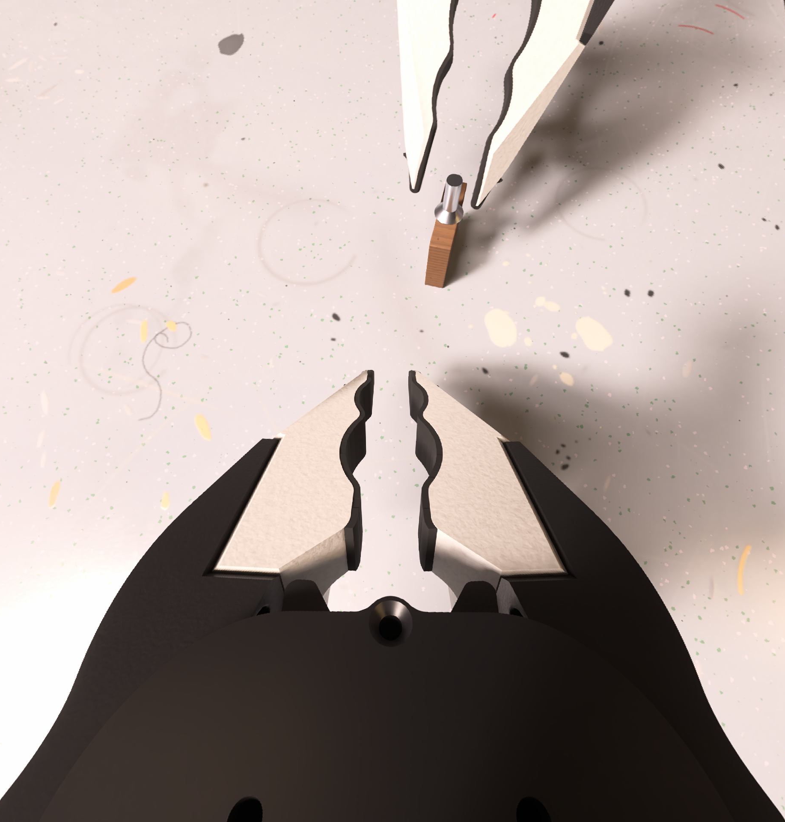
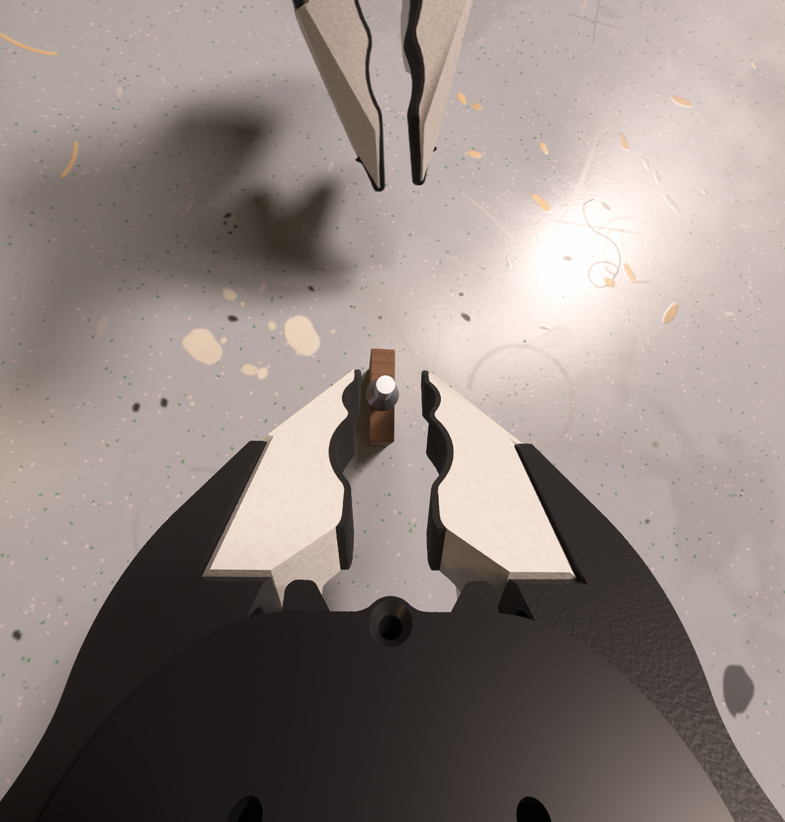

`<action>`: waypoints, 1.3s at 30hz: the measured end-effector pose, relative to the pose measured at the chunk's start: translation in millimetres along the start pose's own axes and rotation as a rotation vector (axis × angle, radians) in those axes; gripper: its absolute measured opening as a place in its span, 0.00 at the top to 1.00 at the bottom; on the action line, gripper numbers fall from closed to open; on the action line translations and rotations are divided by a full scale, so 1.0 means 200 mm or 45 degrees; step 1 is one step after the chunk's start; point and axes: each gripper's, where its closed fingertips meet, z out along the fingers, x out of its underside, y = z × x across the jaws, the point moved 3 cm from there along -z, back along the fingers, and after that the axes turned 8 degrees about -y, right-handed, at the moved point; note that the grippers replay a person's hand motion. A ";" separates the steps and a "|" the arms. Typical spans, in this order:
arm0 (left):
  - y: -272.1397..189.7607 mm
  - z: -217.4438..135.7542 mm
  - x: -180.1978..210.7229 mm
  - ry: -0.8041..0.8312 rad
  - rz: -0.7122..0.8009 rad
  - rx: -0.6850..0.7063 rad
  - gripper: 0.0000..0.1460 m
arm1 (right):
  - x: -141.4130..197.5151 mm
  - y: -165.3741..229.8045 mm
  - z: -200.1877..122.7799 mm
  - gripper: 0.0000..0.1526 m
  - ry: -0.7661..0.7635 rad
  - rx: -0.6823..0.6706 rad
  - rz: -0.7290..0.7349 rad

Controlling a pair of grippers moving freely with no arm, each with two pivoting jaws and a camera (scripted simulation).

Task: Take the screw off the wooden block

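Nearest in the right wrist view: right tool (image 2: 388, 373), fingers spread, pinching nothing, pointing down at the speckled tabletop (image 2: 115, 445). Between its fingertips, a little toward its left finger: screw (image 2: 383, 393), metal, standing head-down on the wooden block (image 2: 382, 427), shank end facing the tool. Long axis of the screw upright, roughly in line with the tool's fingers; long axis of the block along the tool's forward direction, lying flat on the tabletop. Neither finger seen touching the screw, though the left one passes close over the block's edge. Judged: closing around the shank, then lifting straight away, being the coming move.

Farther off, straight ahead of the right tool: left tool (image 2: 397, 183), fingers nearly pressed together with a narrow gap, empty, well apart from the block.

From the left wrist view: left tool (image 1: 390, 373) hovering short of the block (image 1: 442, 251), screw (image 1: 449, 205) beyond, flanked by the right tool (image 1: 444, 200). Right tool clearly the nearer.
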 end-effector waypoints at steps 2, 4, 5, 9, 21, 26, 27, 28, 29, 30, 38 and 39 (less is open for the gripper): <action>0.00 0.00 0.00 -0.004 0.004 0.000 0.90 | 0.00 -0.01 0.00 0.82 -0.013 0.022 0.003; 0.00 0.00 0.00 -0.006 0.003 0.002 0.90 | 0.00 -0.03 -0.01 0.82 -0.022 0.039 0.014; 0.00 0.00 0.00 -0.005 0.004 0.003 0.90 | 0.01 -0.03 0.00 0.82 -0.012 0.042 0.016; -0.01 0.00 0.00 0.000 0.017 0.014 0.90 | 0.03 -0.01 0.02 0.85 0.032 0.005 0.033; -0.05 0.03 0.00 0.006 0.031 0.048 0.90 | 0.04 0.00 0.00 0.95 0.090 0.001 0.027; -0.07 0.05 -0.01 0.000 0.001 0.078 0.89 | 0.03 -0.02 -0.03 0.95 0.068 0.039 0.040; -0.07 0.06 -0.01 0.000 -0.003 0.074 0.89 | 0.02 -0.02 -0.03 0.95 0.059 0.047 0.039; -0.08 0.06 -0.01 0.001 -0.009 0.074 0.88 | 0.01 -0.02 -0.04 0.95 0.048 0.054 0.037; -0.08 0.07 -0.01 0.003 -0.015 0.080 0.87 | 0.01 -0.03 -0.04 0.95 0.039 0.058 0.036; -0.08 0.08 -0.01 0.004 -0.020 0.083 0.87 | 0.00 -0.03 -0.04 0.95 0.031 0.062 0.036; -0.09 0.12 -0.03 0.000 -0.039 0.054 0.87 | -0.02 -0.02 -0.04 0.95 0.018 0.064 0.031; -0.09 0.12 -0.03 0.003 -0.037 0.046 0.87 | -0.02 -0.02 -0.04 0.95 0.016 0.065 0.032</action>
